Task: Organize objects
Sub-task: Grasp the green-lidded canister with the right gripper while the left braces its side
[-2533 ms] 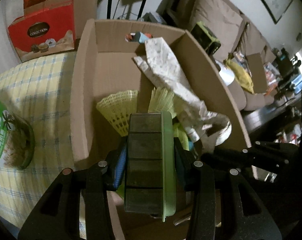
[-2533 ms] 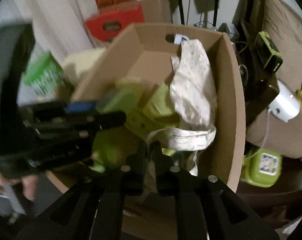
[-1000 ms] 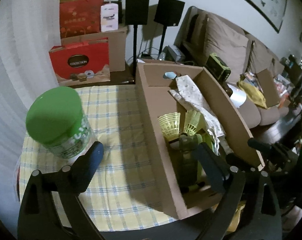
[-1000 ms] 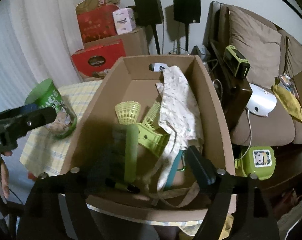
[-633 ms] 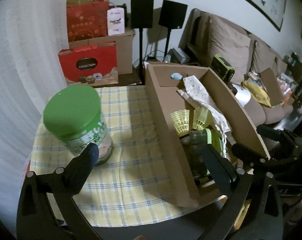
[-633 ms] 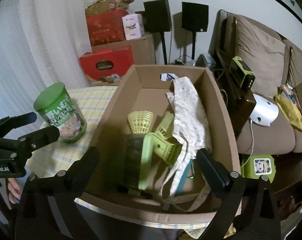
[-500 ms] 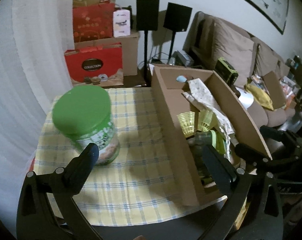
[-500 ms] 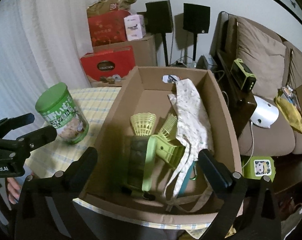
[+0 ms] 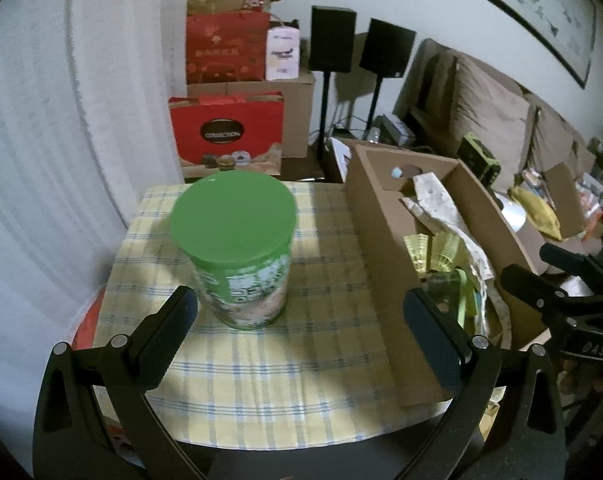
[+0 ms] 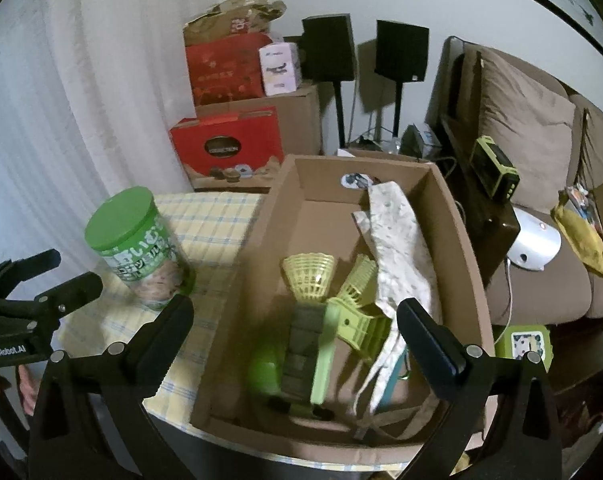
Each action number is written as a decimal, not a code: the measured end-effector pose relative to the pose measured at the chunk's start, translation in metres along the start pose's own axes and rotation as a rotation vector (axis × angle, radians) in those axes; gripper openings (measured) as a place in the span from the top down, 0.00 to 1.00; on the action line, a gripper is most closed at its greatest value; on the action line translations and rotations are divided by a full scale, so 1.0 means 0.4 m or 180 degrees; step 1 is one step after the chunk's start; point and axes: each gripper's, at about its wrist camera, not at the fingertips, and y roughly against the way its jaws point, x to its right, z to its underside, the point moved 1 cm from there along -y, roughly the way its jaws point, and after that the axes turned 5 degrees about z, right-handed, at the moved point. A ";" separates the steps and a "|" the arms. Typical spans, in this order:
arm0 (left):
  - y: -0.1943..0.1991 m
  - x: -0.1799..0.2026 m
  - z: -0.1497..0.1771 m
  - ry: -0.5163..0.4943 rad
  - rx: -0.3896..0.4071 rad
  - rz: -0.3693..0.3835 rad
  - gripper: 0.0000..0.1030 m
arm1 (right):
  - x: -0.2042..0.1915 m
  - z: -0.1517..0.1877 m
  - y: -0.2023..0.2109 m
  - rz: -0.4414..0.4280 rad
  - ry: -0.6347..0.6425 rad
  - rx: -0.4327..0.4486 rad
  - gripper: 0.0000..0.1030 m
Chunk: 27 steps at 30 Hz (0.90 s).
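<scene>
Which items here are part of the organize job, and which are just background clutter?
Job items:
- green-lidded canister, on the checked tablecloth
- cardboard box
- in the box: shuttlecocks, green case, patterned cloth
- left hand-held gripper and right hand-held gripper, both open

Background:
- red gift boxes
- speakers
- sofa

red gift box (image 9: 226, 133) by curtain | two black speakers (image 9: 359, 49) | brown sofa (image 10: 533, 152) right
</scene>
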 end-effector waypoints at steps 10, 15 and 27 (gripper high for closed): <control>0.000 -0.131 -0.005 0.0221 0.0186 -0.0076 0.00 | -0.092 -0.038 -0.026 -0.0230 0.0260 0.0091 0.01; -0.037 -0.200 0.005 0.0364 0.0153 -0.0024 0.00 | -0.143 -0.071 -0.056 -0.0504 0.0306 0.0106 0.01; -0.123 -0.240 0.057 0.0152 0.0253 0.0191 0.00 | -0.311 -0.087 -0.129 -0.0909 0.0782 0.0176 0.01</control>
